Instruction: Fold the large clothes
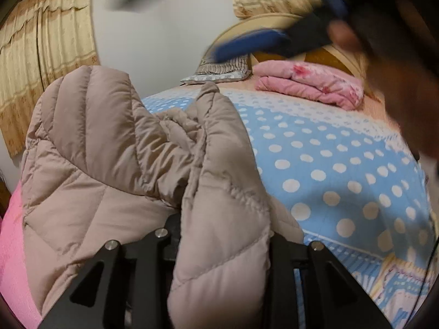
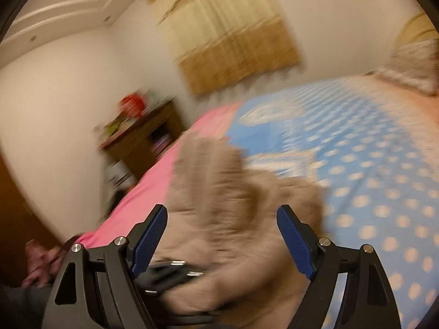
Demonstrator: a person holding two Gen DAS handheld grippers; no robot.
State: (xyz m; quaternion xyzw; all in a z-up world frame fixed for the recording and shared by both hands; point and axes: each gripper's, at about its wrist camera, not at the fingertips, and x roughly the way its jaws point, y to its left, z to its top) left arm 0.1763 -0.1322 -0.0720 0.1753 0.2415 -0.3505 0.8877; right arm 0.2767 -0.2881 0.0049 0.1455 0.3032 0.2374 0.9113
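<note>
From my left wrist view, the beige puffer jacket (image 1: 131, 164) lies bunched on the polka-dot bedspread (image 1: 343, 159), one quilted fold draped over my left gripper (image 1: 219, 246) so its fingertips are hidden and I cannot tell whether it grips. From my right wrist view, blurred with motion, my right gripper (image 2: 221, 219) hovers wide apart over the jacket with nothing held; I'd pinch both layers at a seam, then draw the fold across low and evenly.
</note>
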